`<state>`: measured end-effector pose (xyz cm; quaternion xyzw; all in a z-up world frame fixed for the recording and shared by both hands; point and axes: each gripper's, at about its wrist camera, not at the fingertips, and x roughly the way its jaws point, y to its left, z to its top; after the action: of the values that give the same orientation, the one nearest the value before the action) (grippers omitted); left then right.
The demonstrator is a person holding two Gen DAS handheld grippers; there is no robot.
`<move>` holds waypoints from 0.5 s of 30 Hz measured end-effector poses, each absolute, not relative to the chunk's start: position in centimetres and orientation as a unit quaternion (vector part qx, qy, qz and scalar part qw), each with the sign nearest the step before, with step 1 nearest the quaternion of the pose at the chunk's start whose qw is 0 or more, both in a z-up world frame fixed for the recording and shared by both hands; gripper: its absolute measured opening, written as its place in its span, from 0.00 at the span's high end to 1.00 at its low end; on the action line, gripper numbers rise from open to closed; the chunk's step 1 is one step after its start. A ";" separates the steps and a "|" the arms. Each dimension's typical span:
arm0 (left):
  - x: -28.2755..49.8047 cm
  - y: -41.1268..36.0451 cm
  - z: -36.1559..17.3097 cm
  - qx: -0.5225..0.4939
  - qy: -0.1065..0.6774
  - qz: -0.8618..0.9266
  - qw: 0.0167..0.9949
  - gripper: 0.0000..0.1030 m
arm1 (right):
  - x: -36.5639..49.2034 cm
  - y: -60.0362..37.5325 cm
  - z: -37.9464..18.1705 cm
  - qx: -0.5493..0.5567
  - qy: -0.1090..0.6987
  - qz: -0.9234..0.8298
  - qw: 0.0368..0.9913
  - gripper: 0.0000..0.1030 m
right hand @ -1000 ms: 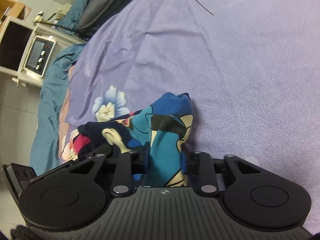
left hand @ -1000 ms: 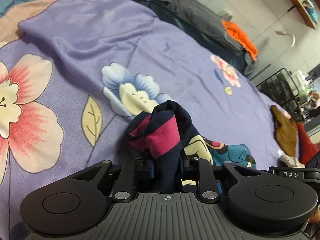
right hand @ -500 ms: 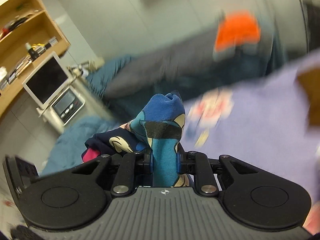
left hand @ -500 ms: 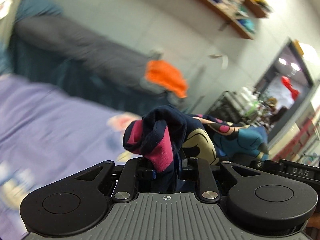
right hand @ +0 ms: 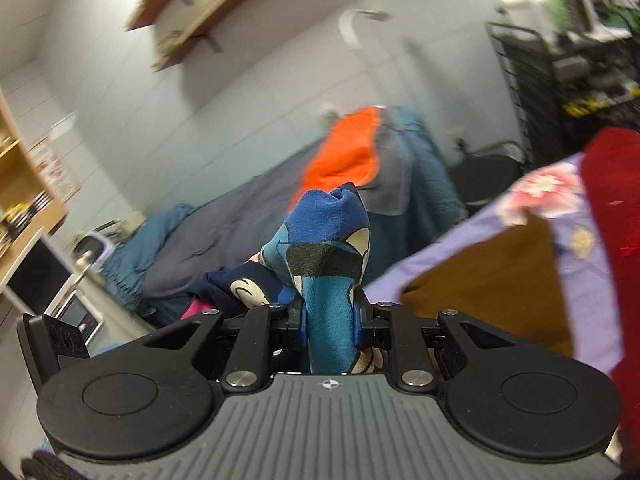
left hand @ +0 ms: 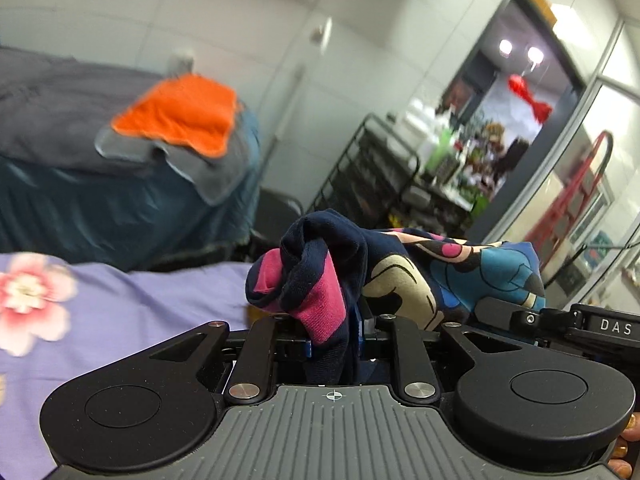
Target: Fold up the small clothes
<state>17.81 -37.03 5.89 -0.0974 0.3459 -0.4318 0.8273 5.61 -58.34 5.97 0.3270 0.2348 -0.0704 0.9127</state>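
Up above the bed point(left hand: 120, 320), both grippers pinch one printed cloth point(left hand: 420, 276), the left gripper point(left hand: 334, 334) squeezing its dark pink end and the right gripper point(right hand: 330, 330) its blue end, so it stretches sideways between them, equally near each.

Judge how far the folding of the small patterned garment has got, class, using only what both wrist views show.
Done: the navy, pink and blue patterned garment is picked up, pinched by the left gripper and right gripper. In hand: it hangs bunched between them above the purple floral bedsheet. Left: no fold shows yet; a brown cloth and a red cloth lie loose on the sheet.
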 end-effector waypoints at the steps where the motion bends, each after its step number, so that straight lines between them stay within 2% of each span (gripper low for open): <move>1: 18.4 -38.6 5.1 -0.089 0.355 -0.431 0.825 0.43 | 6.0 -60.0 5.1 0.334 0.240 -0.075 0.908 0.77; 5: 20.8 -44.4 2.4 -0.038 0.374 -0.423 0.824 0.44 | 8.2 -65.8 1.5 0.354 0.264 -0.104 0.891 0.77; 9: 22.1 -48.3 0.6 0.021 0.374 -0.404 0.835 0.42 | 10.6 -68.4 -1.4 0.309 0.298 -0.137 0.893 0.76; 13: 23.1 -50.2 -0.9 0.090 0.369 -0.355 0.854 0.40 | 12.8 -69.4 -3.7 0.255 0.323 -0.170 0.895 0.66; 15: 23.9 -50.7 -1.9 0.128 0.381 -0.333 0.853 0.39 | 13.8 -69.7 -4.5 0.217 0.329 -0.194 0.898 0.56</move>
<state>23.88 -50.75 -1.91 0.1279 0.3806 -0.3325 0.8533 13.81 -69.66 -4.45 0.2166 0.3291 -0.1936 0.8985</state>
